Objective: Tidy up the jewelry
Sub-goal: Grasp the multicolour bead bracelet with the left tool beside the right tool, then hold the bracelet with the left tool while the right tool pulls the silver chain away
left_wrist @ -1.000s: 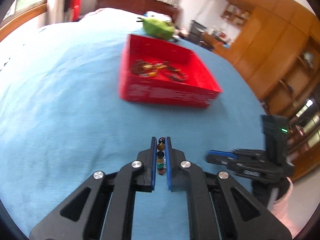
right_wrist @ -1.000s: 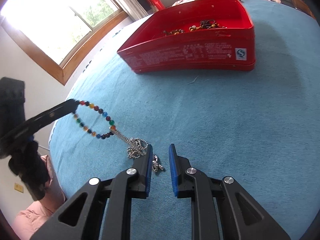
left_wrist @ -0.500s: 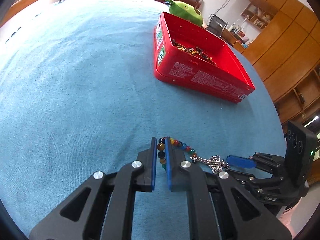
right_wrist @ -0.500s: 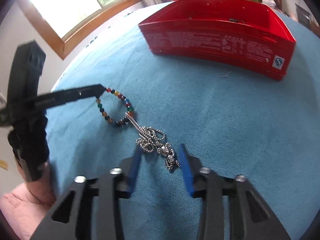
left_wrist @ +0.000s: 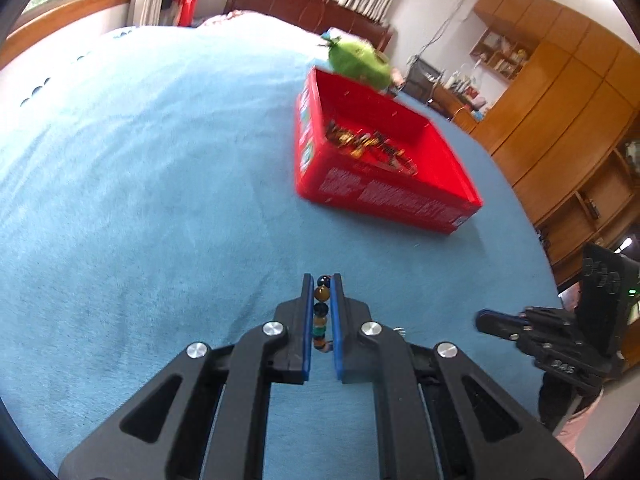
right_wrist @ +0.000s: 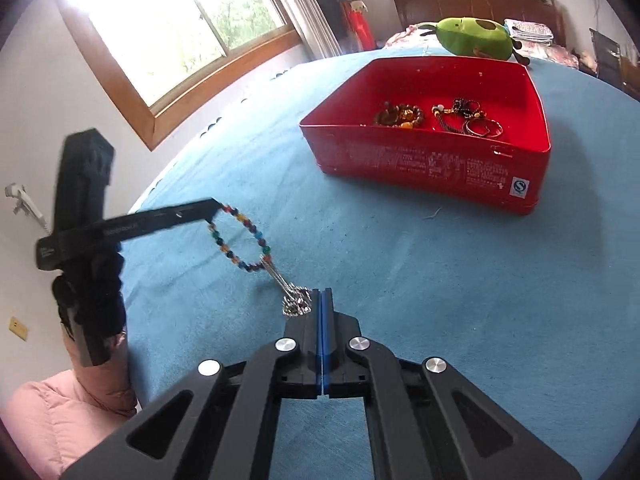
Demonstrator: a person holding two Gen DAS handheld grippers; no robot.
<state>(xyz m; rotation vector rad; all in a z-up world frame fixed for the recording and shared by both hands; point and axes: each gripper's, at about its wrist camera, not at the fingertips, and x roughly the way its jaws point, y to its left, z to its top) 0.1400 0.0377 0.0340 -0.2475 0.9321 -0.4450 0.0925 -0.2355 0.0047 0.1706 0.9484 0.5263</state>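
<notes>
Two grippers share one tangle at lower centre: your left gripper (left_wrist: 321, 312) clamps the beaded bracelet (right_wrist: 240, 240), your right gripper (right_wrist: 321, 300) is clenched beside the silver chain (right_wrist: 296, 302), seemingly pinching it. Pull apart gently, then carry both to the red box (right_wrist: 432, 164) upper right.

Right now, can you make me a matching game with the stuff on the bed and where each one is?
Things:
1. bead bracelet
2. silver chain
3. rings
4. green plush toy

Places:
A. behind the red box
B. pinched in the left tongs
C. inside the red box
D. at the tip of the shut right tongs

Pairs: 1-B, 2-D, 3-C, 4-A
</notes>
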